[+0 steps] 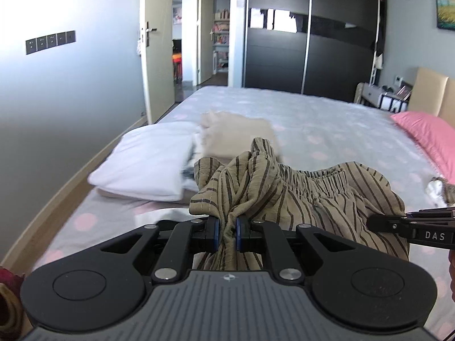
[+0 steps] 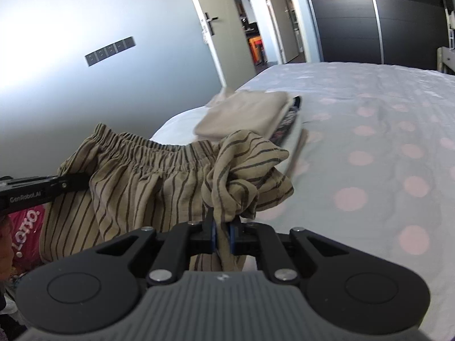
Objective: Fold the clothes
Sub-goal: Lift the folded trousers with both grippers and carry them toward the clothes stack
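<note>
Tan shorts with dark stripes and an elastic waistband (image 1: 307,190) hang in the air above the bed, held between both grippers. My left gripper (image 1: 227,234) is shut on a bunched corner of the shorts. My right gripper (image 2: 221,234) is shut on the other bunched corner (image 2: 244,176). The right gripper shows at the right edge of the left wrist view (image 1: 409,227); the left gripper shows at the left edge of the right wrist view (image 2: 42,189). The waistband (image 2: 148,153) stretches between them.
A bed with a grey sheet dotted pink (image 1: 312,119) lies ahead. A folded white garment (image 1: 148,162) and a folded beige garment (image 1: 236,133) lie on its left side. A pink pillow (image 1: 426,136) is at right. Dark wardrobe (image 1: 307,34) and open door (image 1: 159,42) behind.
</note>
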Tool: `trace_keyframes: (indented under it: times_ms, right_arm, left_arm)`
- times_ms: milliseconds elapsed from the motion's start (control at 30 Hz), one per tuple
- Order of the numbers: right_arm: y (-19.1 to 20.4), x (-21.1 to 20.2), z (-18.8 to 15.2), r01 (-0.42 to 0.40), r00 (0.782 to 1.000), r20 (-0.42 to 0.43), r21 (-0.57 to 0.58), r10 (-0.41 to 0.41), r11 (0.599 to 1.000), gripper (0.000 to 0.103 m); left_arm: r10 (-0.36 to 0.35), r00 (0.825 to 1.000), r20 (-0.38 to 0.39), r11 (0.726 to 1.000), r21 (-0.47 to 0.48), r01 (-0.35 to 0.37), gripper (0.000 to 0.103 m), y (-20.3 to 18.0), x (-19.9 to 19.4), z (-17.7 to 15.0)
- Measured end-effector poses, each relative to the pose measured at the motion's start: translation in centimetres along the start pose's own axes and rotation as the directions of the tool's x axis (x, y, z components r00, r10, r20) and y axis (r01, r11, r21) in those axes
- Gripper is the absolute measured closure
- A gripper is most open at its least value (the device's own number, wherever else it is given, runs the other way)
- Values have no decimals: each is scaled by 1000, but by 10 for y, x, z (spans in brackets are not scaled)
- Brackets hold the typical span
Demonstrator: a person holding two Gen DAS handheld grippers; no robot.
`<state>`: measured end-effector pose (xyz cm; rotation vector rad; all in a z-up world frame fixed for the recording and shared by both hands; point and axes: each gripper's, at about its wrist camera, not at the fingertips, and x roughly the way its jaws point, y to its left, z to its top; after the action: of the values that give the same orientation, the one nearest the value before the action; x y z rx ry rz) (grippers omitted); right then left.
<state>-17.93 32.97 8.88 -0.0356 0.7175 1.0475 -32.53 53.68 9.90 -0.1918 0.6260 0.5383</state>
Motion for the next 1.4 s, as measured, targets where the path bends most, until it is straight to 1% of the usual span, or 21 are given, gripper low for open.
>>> trace_keyframes:
  times_ms: [100, 267, 333, 500, 600, 667, 867, 933, 1000, 1067, 1133, 1267, 1333, 1400]
  right_arm:
    - [22, 21, 3, -28, 999, -32, 16, 28, 999, 93]
    - [44, 61, 0, -69, 992, -102, 87, 78, 994, 93]
    - [51, 73, -4, -63, 990, -120, 92, 74, 994, 93]
    - [45, 112, -7, -35, 984, -166, 134, 57, 990, 93]
    - [38, 133, -10, -11, 981, -188, 150, 39, 989, 93]
    - [32, 147, -13, 4, 977, -212, 165, 32, 986, 93]
    - [20, 176, -21, 25, 970, -243, 166, 16, 986, 93]
    - [17, 180, -23, 27, 969, -246, 161, 14, 987, 93]
    - [16, 181, -24, 27, 971, -241, 160, 13, 987, 93]
    - [16, 180, -25, 19, 973, -231, 155, 17, 988, 93]
    - [18, 175, -25, 6, 976, -215, 138, 24, 990, 93]
    - [22, 148, -21, -38, 989, -137, 153, 59, 988, 93]
    - [26, 139, -18, -39, 993, -103, 139, 54, 990, 93]
    - [30, 130, -16, -40, 996, -70, 124, 49, 991, 93]
  left_arm:
    - [33, 999, -22, 999, 20, -32, 94, 25, 0, 10]
    - [55, 994, -95, 998, 16, -53, 94, 60, 28, 9]
    - [55, 991, -119, 998, 14, -53, 94, 72, 41, 7]
    - [32, 986, -162, 999, -9, -34, 94, 94, 79, -3]
    - [18, 980, -196, 1000, -11, -21, 94, 99, 101, -10]
    - [21, 976, -218, 1000, -8, -23, 94, 102, 114, -15]
    - [14, 963, -270, 999, -44, -27, 93, 114, 145, -31]
    - [14, 960, -281, 999, -44, -27, 93, 115, 152, -36]
    - [17, 961, -276, 999, -44, -30, 93, 114, 155, -39]
    - [27, 966, -259, 999, -37, -38, 93, 114, 153, -37]
    - [21, 971, -238, 998, -46, -33, 93, 115, 144, -32]
    - [-4, 985, -172, 998, -68, -8, 93, 117, 122, -19]
    - [-2, 989, -145, 998, -57, -6, 93, 114, 115, -13]
    - [9, 986, -164, 999, -48, -18, 93, 111, 120, -13]
